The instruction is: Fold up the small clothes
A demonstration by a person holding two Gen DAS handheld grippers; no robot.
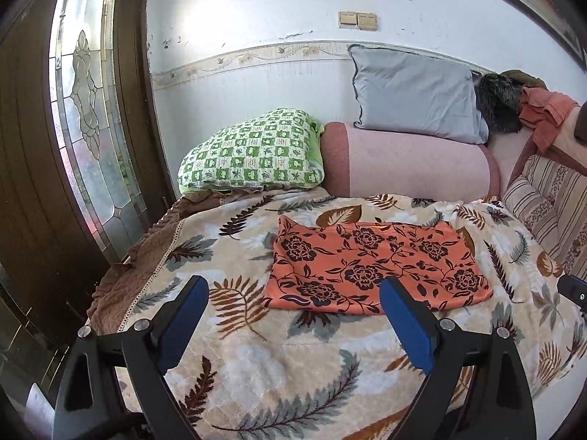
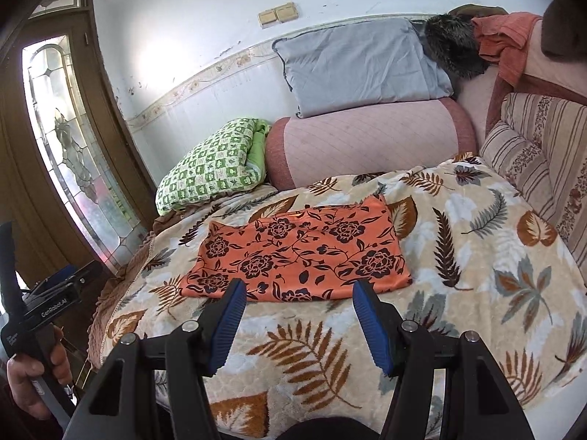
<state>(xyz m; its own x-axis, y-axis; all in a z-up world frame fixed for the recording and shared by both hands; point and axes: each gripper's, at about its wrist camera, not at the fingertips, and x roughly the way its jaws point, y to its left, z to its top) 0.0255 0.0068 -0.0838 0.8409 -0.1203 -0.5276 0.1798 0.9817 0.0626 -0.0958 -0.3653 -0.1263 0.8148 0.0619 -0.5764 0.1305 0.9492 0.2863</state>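
Nearest the lens in the left wrist view, the left tool fills the lower frame, its blue pads standing wide apart with nothing between them, above the leaf-print blanket on the bed. In the right wrist view the right tool sits at lower centre, its pads likewise parted and empty.

The orange floral garment lies flat on the blanket just beyond both tools, touching neither. Its long axis runs left to right across each frame, near edge towards the tools. In the left view it lies centre to right, its lower left corner between the pads; in the right view the near edge lies straight ahead, so neither tool looks clearly nearer. It already seems a tidy rectangle, so another fold would probably begin at a near corner.

How many layers it has cannot be told. At lower left of the right view a hand grips the other tool's handle, partly cut off.
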